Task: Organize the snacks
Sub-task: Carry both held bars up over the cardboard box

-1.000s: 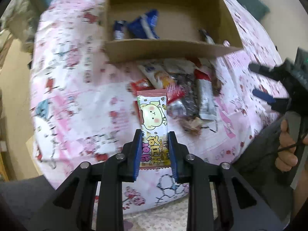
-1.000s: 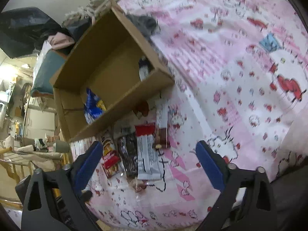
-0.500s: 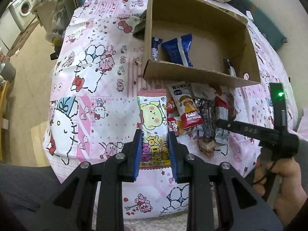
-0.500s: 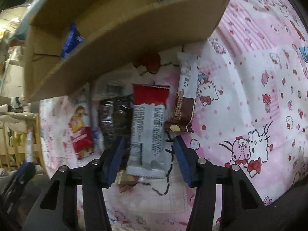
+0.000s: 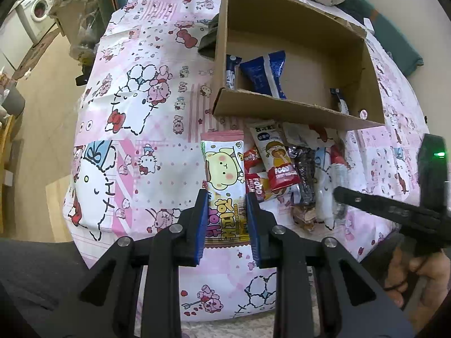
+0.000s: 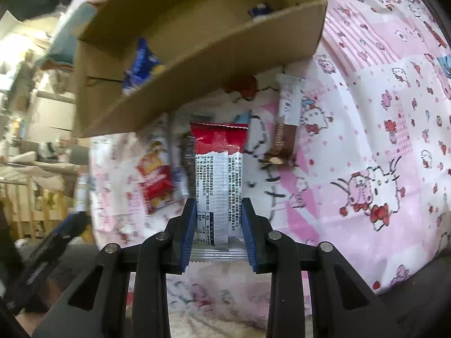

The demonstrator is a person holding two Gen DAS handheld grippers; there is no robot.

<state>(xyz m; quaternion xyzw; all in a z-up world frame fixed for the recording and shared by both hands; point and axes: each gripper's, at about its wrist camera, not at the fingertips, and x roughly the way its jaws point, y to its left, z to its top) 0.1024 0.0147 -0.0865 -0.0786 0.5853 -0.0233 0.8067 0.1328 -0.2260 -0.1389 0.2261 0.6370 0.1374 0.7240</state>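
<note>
My left gripper (image 5: 227,197) is shut on a white and pink snack pack with a cartoon bear (image 5: 224,174), held above the table. My right gripper (image 6: 217,205) is shut on a silver and red snack pack (image 6: 217,169), held above the pile. An open cardboard box (image 5: 282,109) lies beyond, with blue packs (image 5: 266,73) inside; it also shows in the right wrist view (image 6: 197,56). Several loose snacks (image 5: 282,169) lie in front of the box. The right gripper also shows in the left wrist view (image 5: 338,194).
A pink cartoon-print cloth (image 5: 135,129) covers the table. A brown and white bar (image 6: 284,129) lies right of the held pack. A red pack (image 6: 153,180) lies to the left. A washing machine (image 5: 36,14) and floor are at the far left.
My right gripper has closed in from wide open, shut on the silver and red pack and lifted it. My left gripper has kept hold of the bear pack and pulled back and up.
</note>
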